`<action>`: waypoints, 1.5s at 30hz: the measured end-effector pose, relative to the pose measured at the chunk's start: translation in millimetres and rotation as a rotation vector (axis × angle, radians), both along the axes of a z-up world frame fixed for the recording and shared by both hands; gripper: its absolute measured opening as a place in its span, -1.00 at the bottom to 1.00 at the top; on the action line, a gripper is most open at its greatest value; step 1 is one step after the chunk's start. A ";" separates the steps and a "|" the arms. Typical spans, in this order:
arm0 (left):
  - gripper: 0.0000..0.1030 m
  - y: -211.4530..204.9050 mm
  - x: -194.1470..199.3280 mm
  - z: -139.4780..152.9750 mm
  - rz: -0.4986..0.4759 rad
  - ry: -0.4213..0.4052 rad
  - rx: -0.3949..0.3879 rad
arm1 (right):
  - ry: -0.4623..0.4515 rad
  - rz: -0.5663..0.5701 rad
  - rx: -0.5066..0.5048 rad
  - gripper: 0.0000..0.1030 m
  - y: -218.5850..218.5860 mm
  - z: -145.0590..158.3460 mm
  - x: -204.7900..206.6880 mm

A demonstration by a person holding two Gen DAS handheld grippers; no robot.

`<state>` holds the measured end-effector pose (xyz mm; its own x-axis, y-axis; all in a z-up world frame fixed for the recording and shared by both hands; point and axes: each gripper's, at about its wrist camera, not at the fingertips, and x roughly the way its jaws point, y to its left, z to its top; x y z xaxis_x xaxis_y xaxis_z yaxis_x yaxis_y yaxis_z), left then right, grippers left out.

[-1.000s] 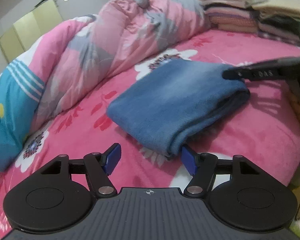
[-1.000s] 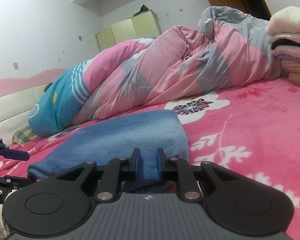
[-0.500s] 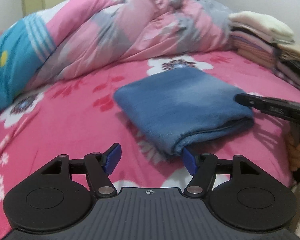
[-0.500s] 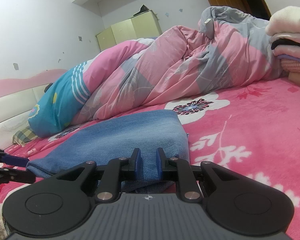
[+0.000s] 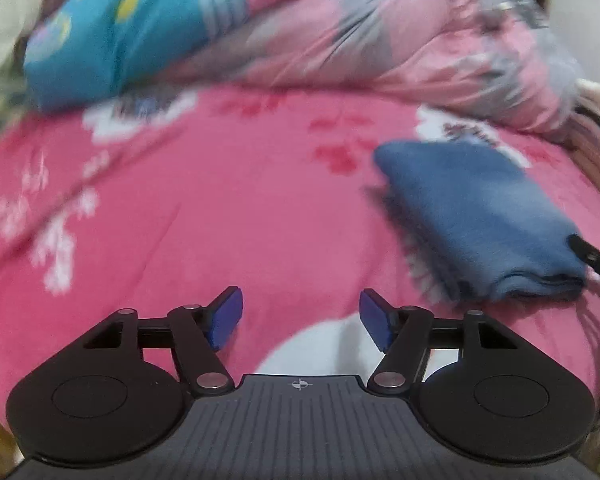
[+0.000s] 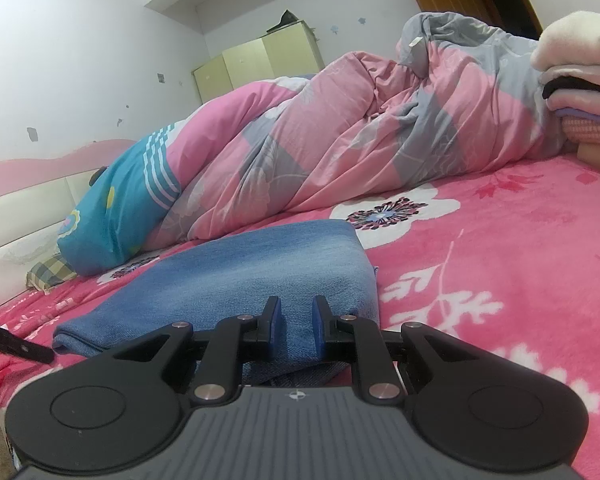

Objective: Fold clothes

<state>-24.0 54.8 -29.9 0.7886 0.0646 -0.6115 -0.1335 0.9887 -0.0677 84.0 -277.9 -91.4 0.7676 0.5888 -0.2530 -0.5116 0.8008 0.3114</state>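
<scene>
A folded blue denim-like garment [image 5: 480, 220] lies on the pink flowered bedsheet [image 5: 220, 220], at the right of the left wrist view. My left gripper [image 5: 300, 320] is open over bare sheet, left of the garment and apart from it, with nothing between its fingers. In the right wrist view the same garment [image 6: 240, 276] fills the near middle. My right gripper [image 6: 297, 320] is shut on the garment's near edge, with blue cloth between its pads. Its black tip [image 5: 592, 256] shows at the garment's near right corner.
A bunched pink, grey and blue quilt [image 6: 340, 140] runs along the far side of the bed. A stack of folded clothes [image 6: 580, 80] stands at the far right. The headboard [image 6: 28, 196] and a cream wardrobe [image 6: 260, 64] lie behind.
My left gripper has swung left and away from the garment, which now sits at the right of its blurred view. The right gripper and the garment have stayed put.
</scene>
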 end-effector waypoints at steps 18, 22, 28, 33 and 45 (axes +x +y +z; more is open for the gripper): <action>0.32 -50.1 -0.8 10.9 -0.140 -0.056 0.257 | 0.001 0.004 0.003 -0.65 -0.7 -1.0 1.4; 0.34 -61.7 11.9 32.6 -0.195 -0.154 0.216 | 0.001 0.004 0.004 -0.65 -0.7 -1.4 1.1; 0.34 -104.3 57.2 1.5 -0.259 -0.125 0.256 | 0.004 0.006 0.005 -0.65 -2.0 -1.5 1.7; 0.35 -118.6 74.6 -18.6 -0.285 -0.152 0.235 | 0.003 0.005 -0.004 -0.65 -1.2 -1.6 1.1; 0.40 -121.8 64.1 -19.1 -0.288 -0.185 0.086 | -0.008 -0.007 -0.067 -0.65 6.1 1.8 -1.3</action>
<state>40.2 -67.0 -49.0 0.8788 -0.1320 -0.4585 0.1588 0.9871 0.0203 82.7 -271.8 -89.6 0.7739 0.5655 -0.2851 -0.5084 0.8232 0.2527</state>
